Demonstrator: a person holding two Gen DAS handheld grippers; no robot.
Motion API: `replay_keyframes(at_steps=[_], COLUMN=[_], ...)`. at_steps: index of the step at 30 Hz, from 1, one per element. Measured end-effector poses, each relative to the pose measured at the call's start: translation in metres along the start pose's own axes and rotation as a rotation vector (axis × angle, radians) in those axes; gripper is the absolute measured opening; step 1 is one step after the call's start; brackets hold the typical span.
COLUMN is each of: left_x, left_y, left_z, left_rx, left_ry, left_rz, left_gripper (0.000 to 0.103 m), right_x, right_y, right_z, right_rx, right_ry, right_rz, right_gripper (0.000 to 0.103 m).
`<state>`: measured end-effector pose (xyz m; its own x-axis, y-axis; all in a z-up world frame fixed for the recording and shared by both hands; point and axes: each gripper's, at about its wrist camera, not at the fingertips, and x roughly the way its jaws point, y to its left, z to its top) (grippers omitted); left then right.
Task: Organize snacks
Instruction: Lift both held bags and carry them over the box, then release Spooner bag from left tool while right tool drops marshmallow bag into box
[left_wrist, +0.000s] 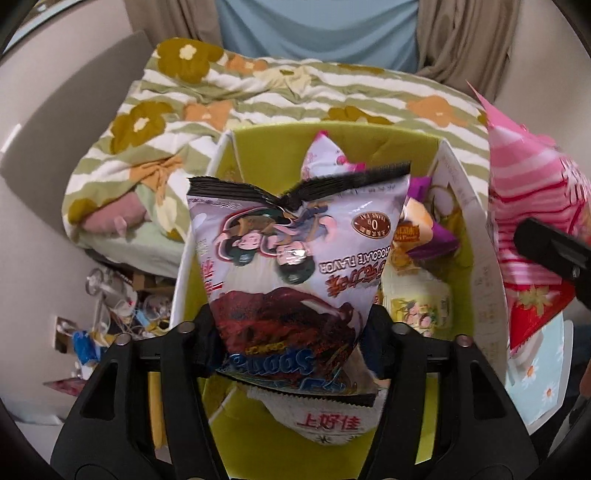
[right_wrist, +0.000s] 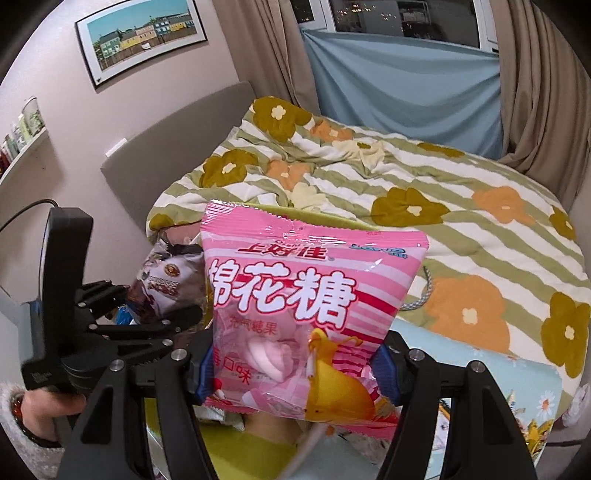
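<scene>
My left gripper (left_wrist: 291, 332) is shut on a chocolate snack bag (left_wrist: 291, 258) with a black crimped top, held above a yellow-green storage box (left_wrist: 280, 155) that holds several snack packets (left_wrist: 421, 236). My right gripper (right_wrist: 295, 369) is shut on a pink marshmallow bag (right_wrist: 306, 302), held upright. The pink bag also shows at the right of the left wrist view (left_wrist: 532, 229). The left gripper (right_wrist: 122, 325) and its chocolate bag (right_wrist: 166, 280) show at the left of the right wrist view.
A bed with a striped floral duvet (right_wrist: 424, 192) lies behind the box. A grey headboard (right_wrist: 177, 147) and a wall shelf (right_wrist: 22, 147) are at the left. Clutter lies on the floor (left_wrist: 110, 317) left of the box. A light blue floral surface (right_wrist: 498, 387) is at the right.
</scene>
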<state>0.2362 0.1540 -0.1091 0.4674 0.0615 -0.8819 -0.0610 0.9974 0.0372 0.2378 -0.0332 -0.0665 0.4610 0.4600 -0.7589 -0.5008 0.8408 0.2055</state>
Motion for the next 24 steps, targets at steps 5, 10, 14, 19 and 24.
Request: replay_keyframes(at_steps=[5, 10, 14, 19, 24], left_x=[-0.005, -0.019, -0.030, -0.035, -0.034], left_y=[0.003, 0.004, 0.006, 0.014, 0.026], left_z=[-0.006, -0.018, -0.031, -0.044, -0.050], left_rx=[0.026, 0.042, 0.045, 0.031, 0.004], left_ry=[-0.046, -0.074, -0.085, -0.086, -0.076], left_rz=[-0.004, -0.023, -0.038, -0.038, -0.031], left_gripper=[0.103, 0.103, 0.103, 0.103, 0.103], right_x=[0.011, 0.014, 0.019, 0.030, 0.049], right_y=[-0.001, 0.000, 0.010, 0.026, 0.036], right_z=[0.006, 0.006, 0.010, 0.015, 0.016], right_rx=[0.040, 0.086, 0.080, 0.064, 0.071], right_ry=[0.024, 0.035, 0.039, 0.055, 0.099], right_rz=[-0.027, -0.033, -0.042, -0.035, -0.026], right_gripper=[0.063, 0.063, 0.064, 0.064, 0.064])
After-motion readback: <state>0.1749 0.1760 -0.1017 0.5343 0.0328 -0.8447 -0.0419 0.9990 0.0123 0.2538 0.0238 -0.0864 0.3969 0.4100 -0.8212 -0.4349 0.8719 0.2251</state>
